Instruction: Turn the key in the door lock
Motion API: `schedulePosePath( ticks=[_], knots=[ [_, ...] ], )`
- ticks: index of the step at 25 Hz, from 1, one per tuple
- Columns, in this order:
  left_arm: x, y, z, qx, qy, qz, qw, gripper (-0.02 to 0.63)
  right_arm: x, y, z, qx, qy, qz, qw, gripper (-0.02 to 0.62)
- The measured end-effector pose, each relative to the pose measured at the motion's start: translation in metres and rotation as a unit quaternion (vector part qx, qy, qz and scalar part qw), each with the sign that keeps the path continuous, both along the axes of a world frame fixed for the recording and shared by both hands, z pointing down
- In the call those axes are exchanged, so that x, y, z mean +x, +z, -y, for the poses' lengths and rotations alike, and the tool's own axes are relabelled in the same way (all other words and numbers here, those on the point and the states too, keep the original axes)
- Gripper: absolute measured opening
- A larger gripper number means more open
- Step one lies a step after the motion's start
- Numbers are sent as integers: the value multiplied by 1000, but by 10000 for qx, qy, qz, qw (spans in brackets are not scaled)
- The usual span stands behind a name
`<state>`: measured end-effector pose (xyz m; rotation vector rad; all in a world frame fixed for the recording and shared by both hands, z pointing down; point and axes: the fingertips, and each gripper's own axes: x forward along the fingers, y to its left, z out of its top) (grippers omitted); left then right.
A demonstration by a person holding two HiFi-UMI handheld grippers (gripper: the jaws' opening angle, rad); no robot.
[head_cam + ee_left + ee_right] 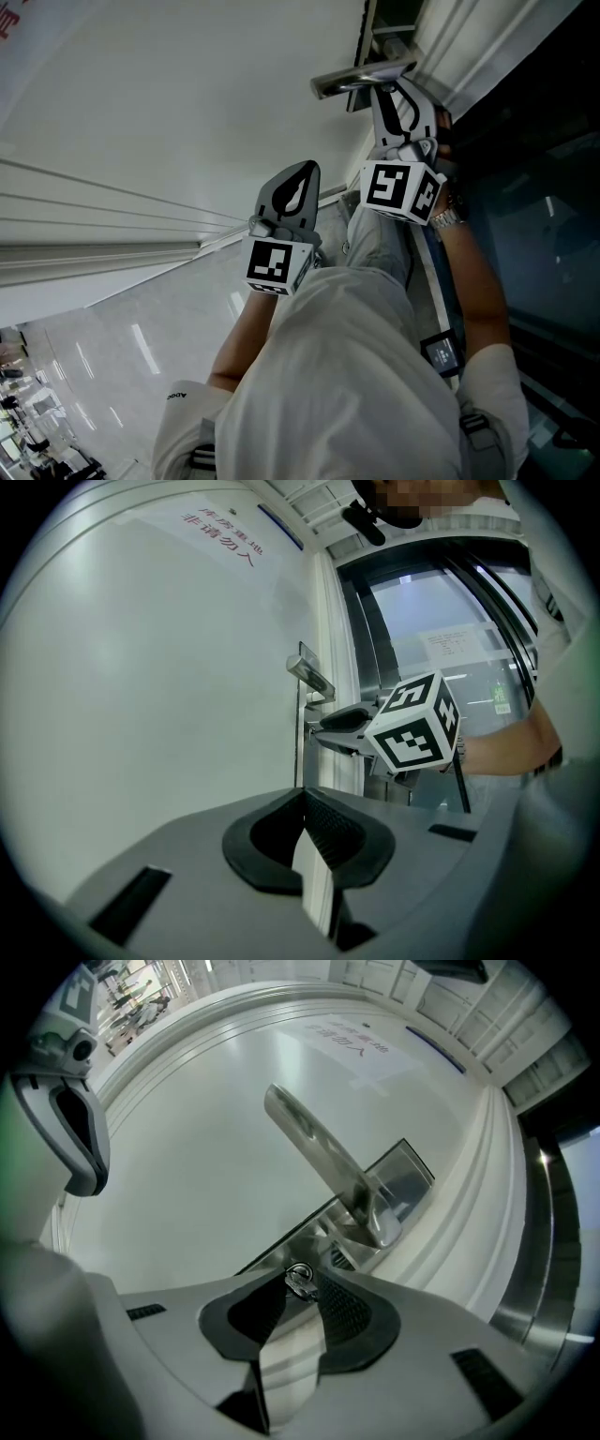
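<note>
- Key (300, 1281): small, bright metal, seated in the lock just below the lever handle (323, 1162), on the steel lock plate (398, 1180) of the white door (187, 1166). Only its head shows.
- Right gripper (301, 1290): jaws drawn narrow, tips pinching the key's head directly under the handle.
- Left gripper (302, 799): jaws together with nothing between them. It is well apart from the handle and faces bare door.
- Handling, as judged: the key looks light, rigid and thin. Smooth metal may slip against the ribbed pads once the lock resists.
- Best hold: the flat faces of the head, square between the pads and deep enough that it cannot pivot.
- Keep the gripper in line with the key's shaft, so a roll of the wrist turns it cleanly. A sideways push could bend the blade or bind the lock.
</note>
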<state>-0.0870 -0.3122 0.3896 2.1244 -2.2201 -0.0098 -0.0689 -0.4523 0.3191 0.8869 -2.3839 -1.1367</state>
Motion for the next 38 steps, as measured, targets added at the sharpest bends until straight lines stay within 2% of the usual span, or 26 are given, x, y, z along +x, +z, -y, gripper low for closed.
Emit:
schedulePosePath(
  ticks=[5,10,14,21,25,34,36,38],
  knots=[
    [1,-2,0,21,10,1,10000,9,1,-3,2,-457,5,381,9982,101],
    [0,-2,0,34,8,-13,10000,8,2,-3,2,-722,29,585,9957,103],
    [-1,-3,1,50,16,-20,10000,9,1,-4,3,-1139,28,832,9900,103],
    [-1,-2,1,28,43,-8,10000,9,1,-6,4,-1502,-7,1139,9821,103],
    [-1,1,2,1,72,-11,10000,9,2,-7,6,-2114,-53,1520,9655,103],
    [1,1,2,-20,119,-8,9999,9,4,-6,9,-2740,-84,1876,9432,104],
    [1,1,3,-5,119,-8,9999,9,5,-5,10,-3050,-124,2080,9293,103],
    [0,2,2,-28,93,-6,10000,9,6,-7,12,-3513,-200,2436,9038,101]
  ],
)
